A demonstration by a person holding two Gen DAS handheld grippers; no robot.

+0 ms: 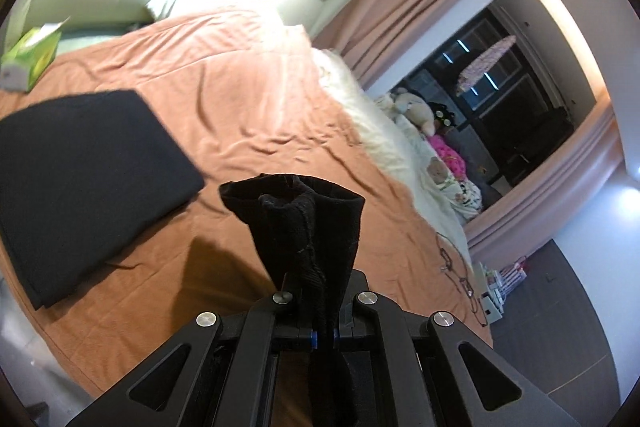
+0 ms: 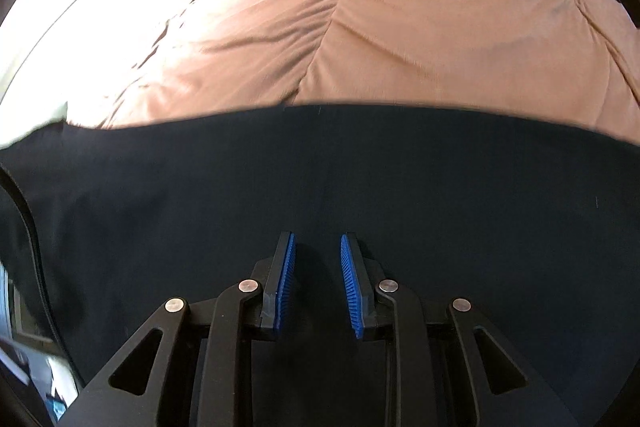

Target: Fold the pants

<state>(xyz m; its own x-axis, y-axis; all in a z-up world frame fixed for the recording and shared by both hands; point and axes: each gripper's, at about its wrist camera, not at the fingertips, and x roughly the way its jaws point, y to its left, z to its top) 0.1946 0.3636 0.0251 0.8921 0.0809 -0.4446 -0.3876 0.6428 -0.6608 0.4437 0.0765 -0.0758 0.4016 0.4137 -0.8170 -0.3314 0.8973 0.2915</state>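
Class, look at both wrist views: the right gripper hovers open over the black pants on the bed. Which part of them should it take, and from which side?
Probably the far straight edge of the black pants, where they meet the orange bedspread. The right gripper should come from above, pads straddling that edge. The flat middle offers no lip to pinch. The left gripper already clamps a bunched black end.

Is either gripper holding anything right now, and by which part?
Left gripper pinches a bunched end of the black pants. Right gripper holds nothing, open over the cloth.
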